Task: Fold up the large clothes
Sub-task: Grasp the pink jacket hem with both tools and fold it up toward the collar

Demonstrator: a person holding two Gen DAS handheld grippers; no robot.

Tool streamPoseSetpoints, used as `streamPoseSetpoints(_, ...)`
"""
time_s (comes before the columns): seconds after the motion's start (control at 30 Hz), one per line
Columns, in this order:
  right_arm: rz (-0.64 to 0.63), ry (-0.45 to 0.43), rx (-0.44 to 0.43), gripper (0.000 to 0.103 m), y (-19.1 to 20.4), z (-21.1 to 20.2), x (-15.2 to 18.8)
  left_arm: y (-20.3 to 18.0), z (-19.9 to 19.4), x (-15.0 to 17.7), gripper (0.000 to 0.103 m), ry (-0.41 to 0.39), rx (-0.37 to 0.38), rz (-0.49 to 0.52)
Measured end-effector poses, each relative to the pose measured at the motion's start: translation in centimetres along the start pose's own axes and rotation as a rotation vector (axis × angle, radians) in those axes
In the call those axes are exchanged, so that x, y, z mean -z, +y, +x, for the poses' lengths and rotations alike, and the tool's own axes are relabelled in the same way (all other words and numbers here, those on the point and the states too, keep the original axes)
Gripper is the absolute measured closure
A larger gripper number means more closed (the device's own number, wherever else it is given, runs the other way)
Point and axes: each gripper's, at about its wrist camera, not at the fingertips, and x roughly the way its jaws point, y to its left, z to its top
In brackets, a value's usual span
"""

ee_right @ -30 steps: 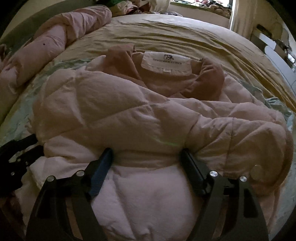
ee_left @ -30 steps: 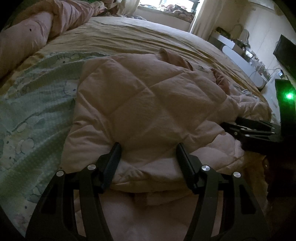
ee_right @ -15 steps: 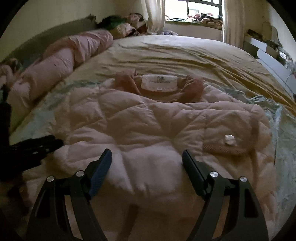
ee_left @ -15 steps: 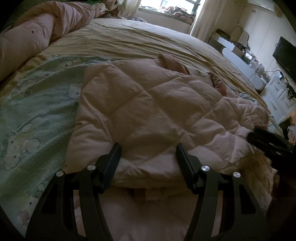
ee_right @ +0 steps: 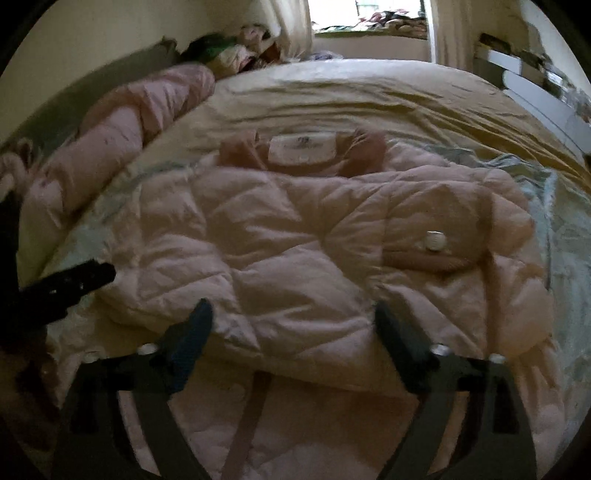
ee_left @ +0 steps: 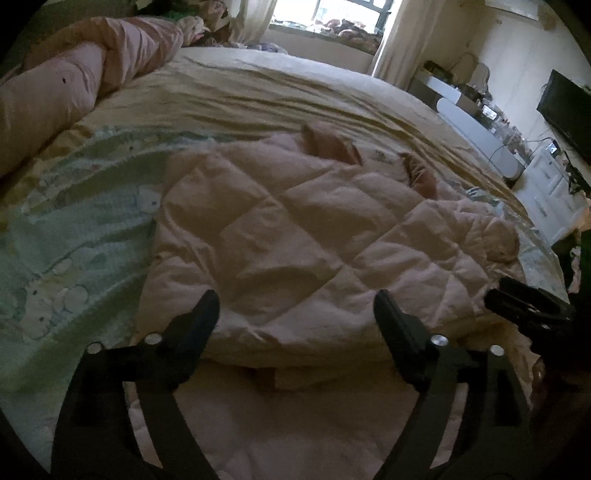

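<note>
A pale pink quilted puffer jacket (ee_left: 303,236) lies folded on the bed, its collar with a white label (ee_right: 301,147) at the far end and a sleeve with a white snap button (ee_right: 435,240) laid across its right side. My left gripper (ee_left: 295,310) is open and empty, hovering above the jacket's near folded edge. My right gripper (ee_right: 291,317) is open and empty above the same edge. Each gripper shows in the other's view, the right one (ee_left: 524,306) at the right and the left one (ee_right: 70,280) at the left.
The jacket rests on a mint cartoon-print blanket (ee_left: 66,236) over a yellow bedsheet (ee_left: 295,92). A rolled pink duvet (ee_left: 74,85) lies along the left. A window (ee_right: 369,18) is behind; white cabinets (ee_left: 546,192) and a dark screen (ee_left: 565,107) stand to the right.
Both grippers have lifted and pulled back from the jacket, where the fabric lay between their open fingers. The jacket stays flat and folded on the bed.
</note>
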Motion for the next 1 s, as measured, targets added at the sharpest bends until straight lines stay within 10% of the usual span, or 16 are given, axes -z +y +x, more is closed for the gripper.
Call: streamPoseSetpoints(1.0, 0.063, -0.163, -0.046, 0.007, -2.3, -11.5, 1.9, -5.4, -9.2, 2.1, 0.009, -0.133, 0.002, -0.032)
